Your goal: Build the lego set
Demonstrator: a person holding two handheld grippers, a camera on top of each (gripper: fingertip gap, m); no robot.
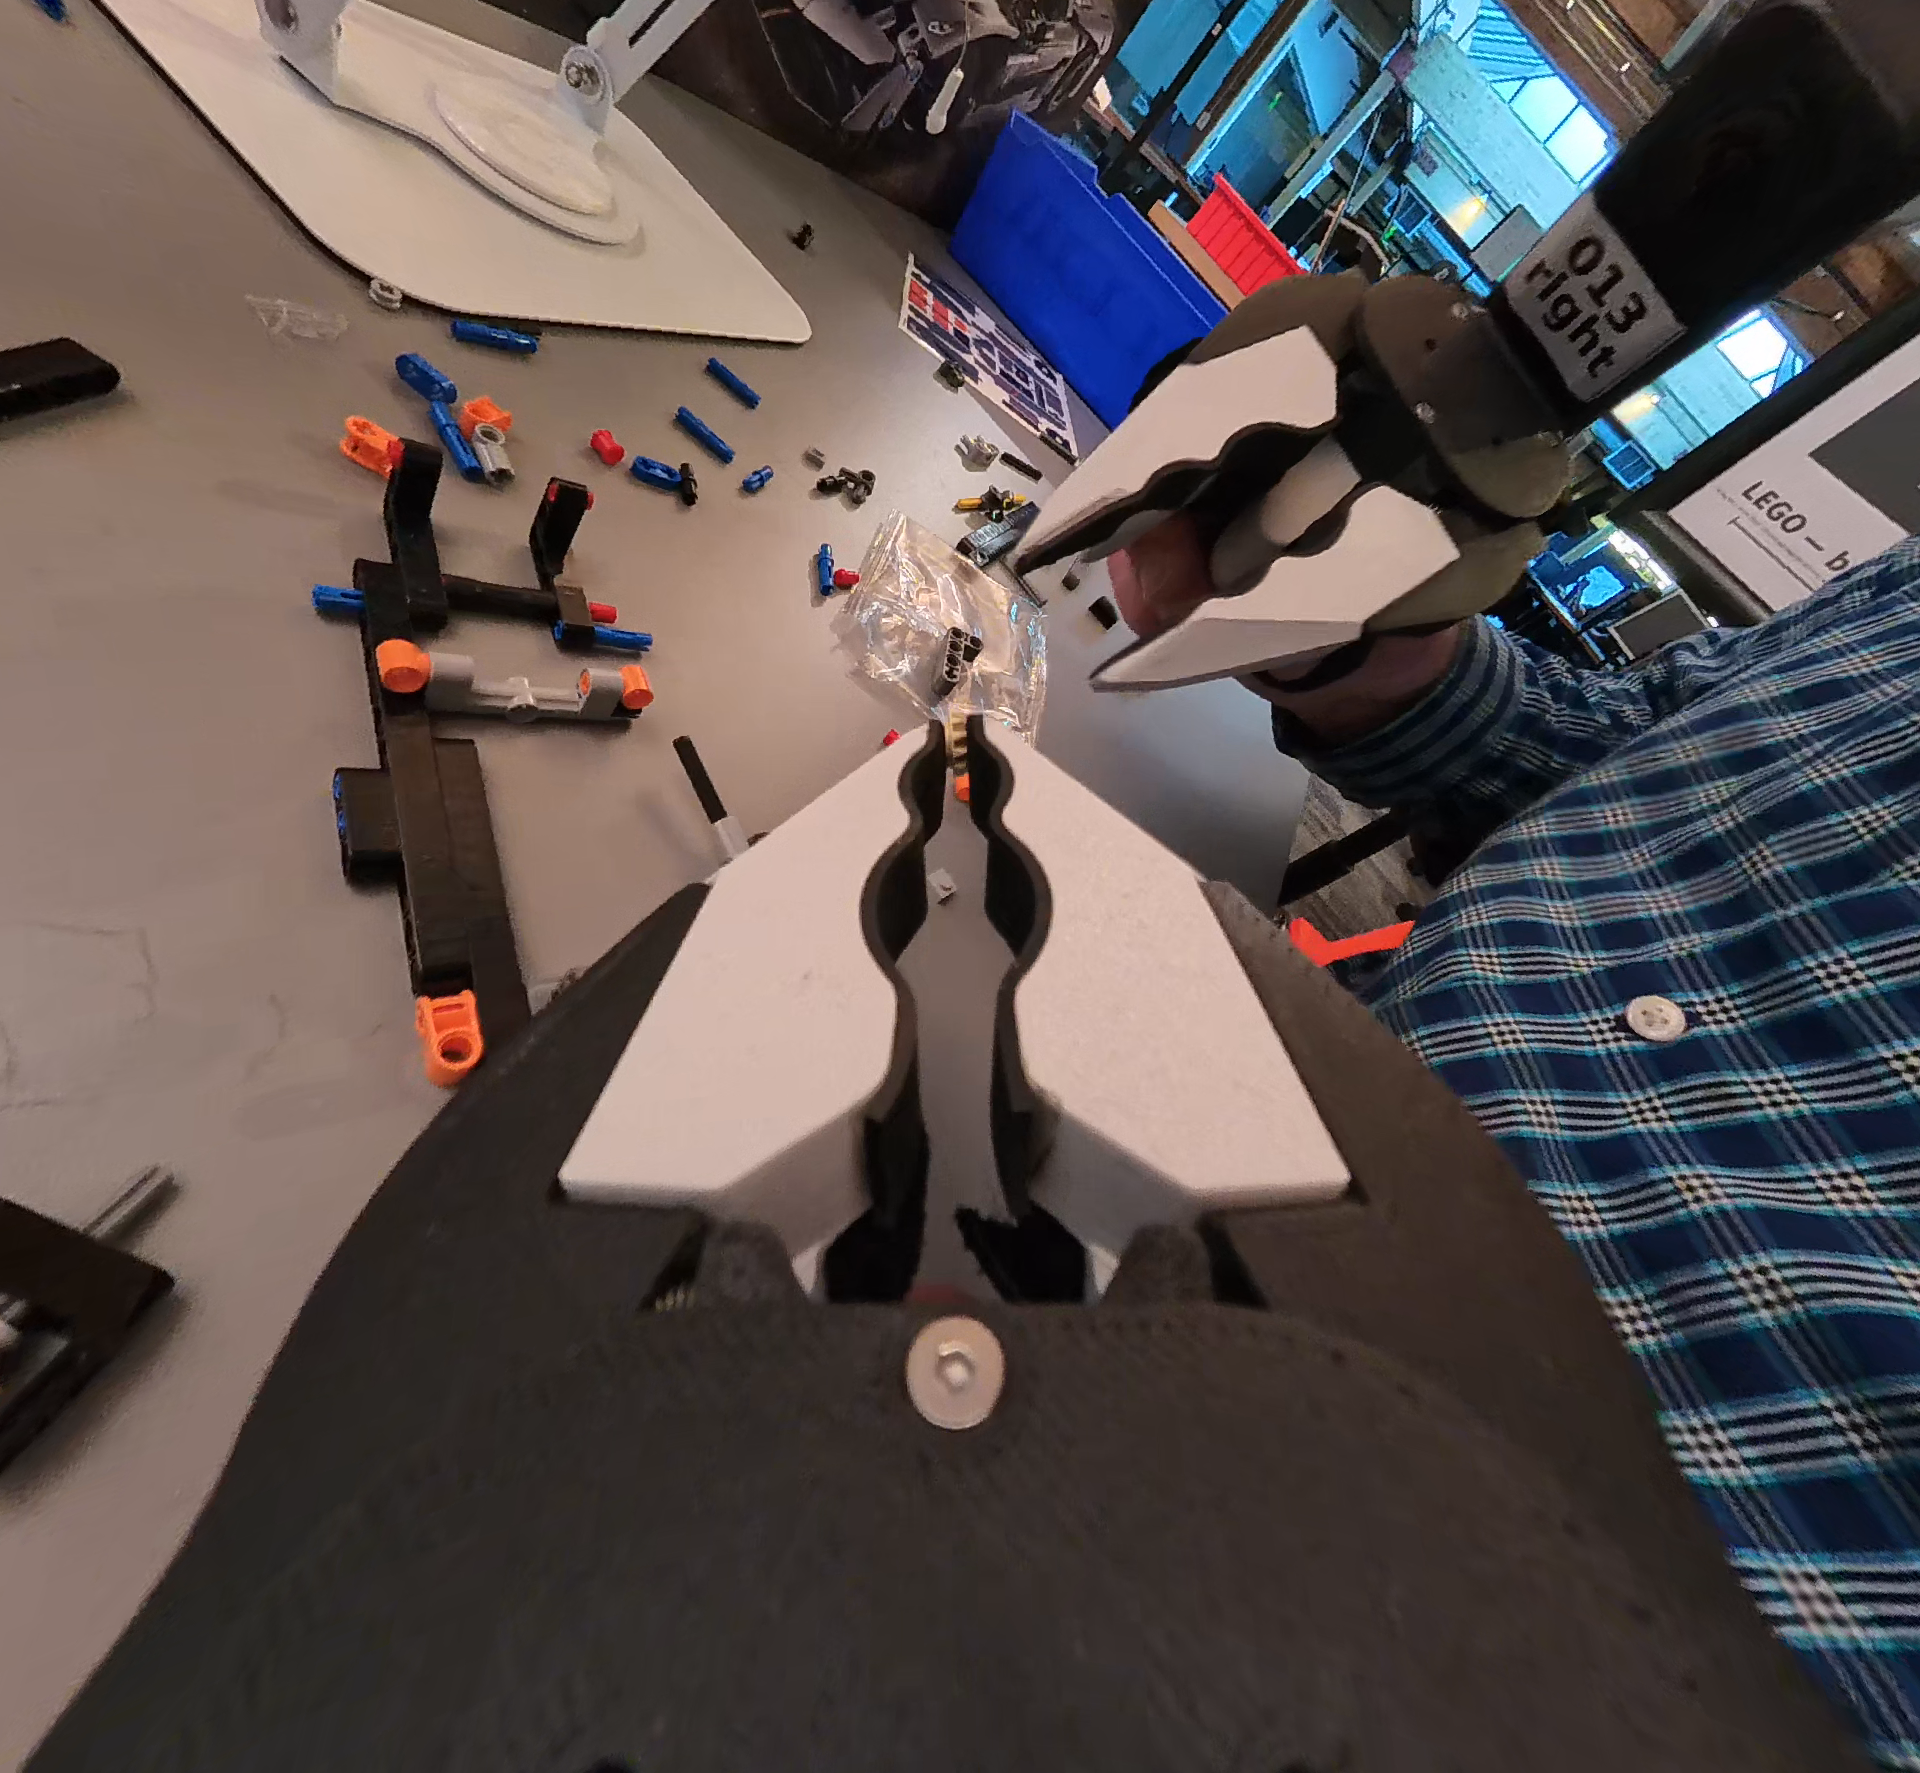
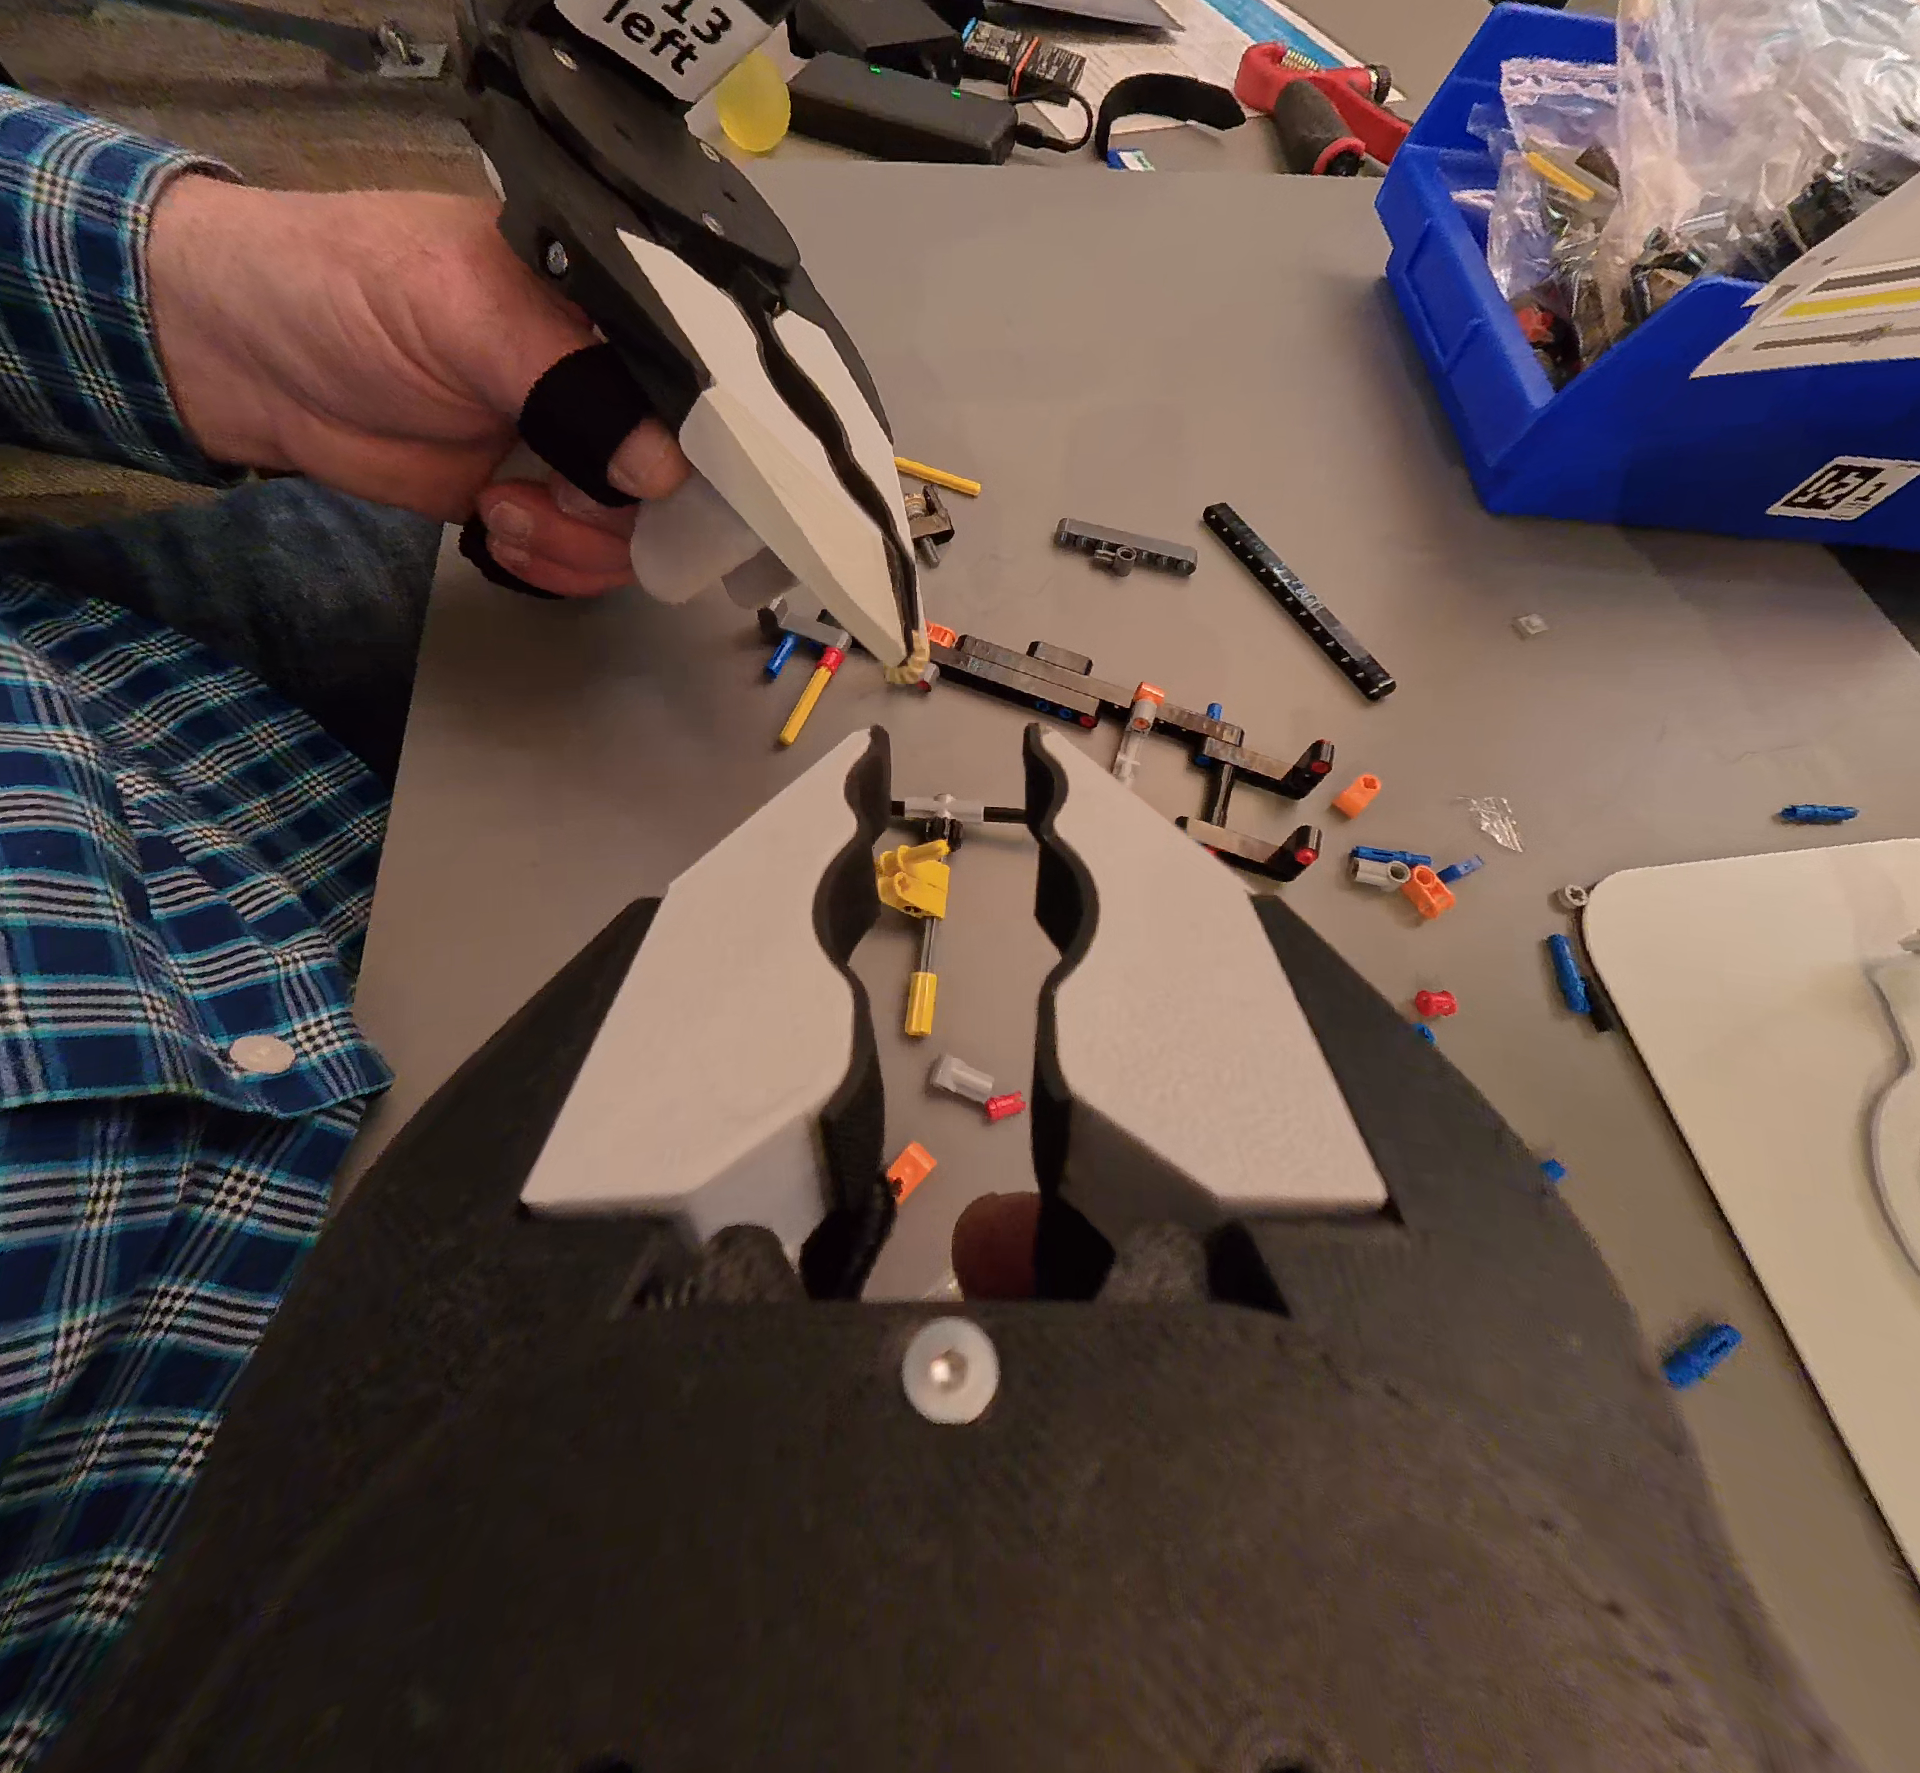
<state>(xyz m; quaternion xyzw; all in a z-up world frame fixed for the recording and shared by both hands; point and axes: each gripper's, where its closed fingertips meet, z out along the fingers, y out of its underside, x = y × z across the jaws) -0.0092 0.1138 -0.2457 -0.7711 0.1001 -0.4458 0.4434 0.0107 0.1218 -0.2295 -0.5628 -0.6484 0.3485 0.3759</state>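
Observation:
My left gripper (image 1: 958,749) is shut on a small tan gear (image 1: 956,744) at its fingertips and holds it above the table. In the right wrist view the left gripper (image 2: 902,658) points down with the gear (image 2: 907,671) close to the near end of the black beam assembly (image 2: 1081,689). That assembly, with its orange and grey connectors, also shows in the left wrist view (image 1: 426,715). My right gripper (image 2: 958,747) is open and empty, hovering over a yellow connector on an axle (image 2: 914,887). It also shows in the left wrist view (image 1: 1060,622).
Loose blue, red and orange pins (image 1: 582,445) lie scattered. A plastic bag with parts (image 1: 940,622) lies ahead. A blue bin (image 2: 1621,435) holds bagged parts. A long black beam (image 2: 1299,601) and a grey beam (image 2: 1124,544) lie behind. A white stand base (image 1: 436,144) is on the table. My two grippers' fingertips are within a few centimetres of each other. From the left gripper's tips to the grey beam (image 2: 1124,544) is close to 15 cm.

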